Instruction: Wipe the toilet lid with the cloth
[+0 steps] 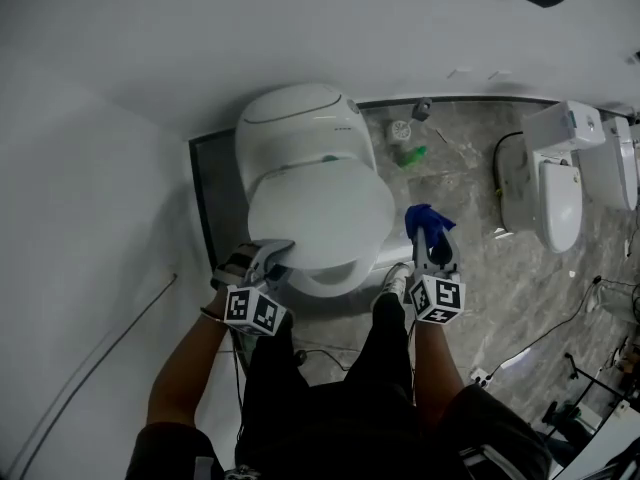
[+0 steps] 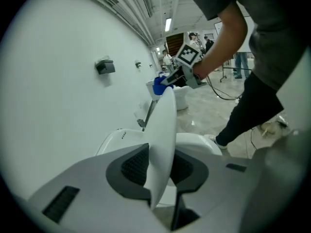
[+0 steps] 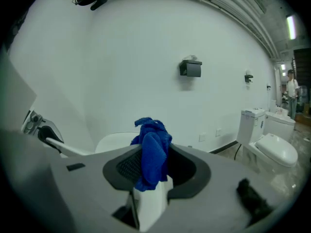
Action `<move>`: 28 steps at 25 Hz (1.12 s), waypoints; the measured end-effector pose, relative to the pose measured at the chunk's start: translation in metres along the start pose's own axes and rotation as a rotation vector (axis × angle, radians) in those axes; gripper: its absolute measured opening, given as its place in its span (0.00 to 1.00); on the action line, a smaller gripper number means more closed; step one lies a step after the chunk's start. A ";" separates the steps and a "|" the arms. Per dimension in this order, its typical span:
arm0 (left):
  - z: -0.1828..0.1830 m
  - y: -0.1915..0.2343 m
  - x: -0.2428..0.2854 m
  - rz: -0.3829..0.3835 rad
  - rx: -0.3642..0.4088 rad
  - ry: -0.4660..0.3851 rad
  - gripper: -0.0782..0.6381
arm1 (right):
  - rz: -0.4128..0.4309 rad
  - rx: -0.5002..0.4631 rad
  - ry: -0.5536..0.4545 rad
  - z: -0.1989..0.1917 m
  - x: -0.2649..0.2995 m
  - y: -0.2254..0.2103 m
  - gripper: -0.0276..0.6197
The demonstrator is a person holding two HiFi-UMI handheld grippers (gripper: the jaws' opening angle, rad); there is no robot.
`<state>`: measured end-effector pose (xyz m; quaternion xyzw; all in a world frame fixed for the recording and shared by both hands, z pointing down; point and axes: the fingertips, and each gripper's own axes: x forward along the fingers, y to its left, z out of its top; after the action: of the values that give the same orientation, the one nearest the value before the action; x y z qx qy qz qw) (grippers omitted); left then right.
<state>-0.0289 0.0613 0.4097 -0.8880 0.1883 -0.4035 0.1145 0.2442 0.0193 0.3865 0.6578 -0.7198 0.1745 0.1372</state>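
Toilet lid (image 1: 320,213) (image 2: 163,144), a white oval, sits on the toilet (image 1: 300,118) against the wall, at the middle of the head view. The left tool (image 1: 275,258) (image 2: 158,166) is at the lid's front left rim. In the left gripper view the thin edge of the lid stands upright between the jaws, which are narrowly apart and clamped on it, dark pads against both faces. The left forearm (image 1: 185,368) reaches forward from lower left, and the tool slopes downward.

The right tool (image 1: 432,243) (image 3: 153,166) hovers just beside the toilet's right side, above the marbled floor (image 1: 470,268) and clear of the lid. Its jaws are closed on a bunched blue cloth (image 1: 425,218) (image 3: 153,149), which sticks up past the tips. The right forearm (image 1: 435,368) runs alongside the person's leg, pointing forward and slightly down.
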 end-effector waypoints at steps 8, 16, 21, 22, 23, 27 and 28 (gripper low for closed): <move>-0.033 -0.115 0.018 -0.202 0.140 0.050 0.38 | 0.060 -0.031 0.021 -0.021 0.014 0.037 0.24; -0.080 -0.203 0.057 -0.362 -0.018 0.149 0.48 | 0.151 -0.065 0.043 -0.049 0.027 0.084 0.24; -0.108 -0.237 0.089 -0.411 -0.090 0.222 0.49 | 0.169 -0.095 0.105 -0.085 0.015 0.090 0.24; -0.111 -0.242 0.094 -0.420 -0.103 0.236 0.49 | 0.168 -0.107 0.111 -0.091 0.014 0.089 0.24; -0.116 -0.246 0.098 -0.426 -0.113 0.250 0.49 | 0.168 -0.128 0.115 -0.096 0.013 0.089 0.24; -0.135 -0.259 0.118 -0.415 -0.119 0.296 0.49 | 0.180 -0.194 0.133 -0.115 0.016 0.091 0.24; -0.139 -0.262 0.122 -0.406 -0.112 0.304 0.49 | 0.186 -0.200 0.138 -0.118 0.017 0.093 0.24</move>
<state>0.0030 0.2382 0.6749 -0.8417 0.0434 -0.5360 -0.0481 0.1468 0.0621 0.4935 0.5577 -0.7802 0.1586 0.2347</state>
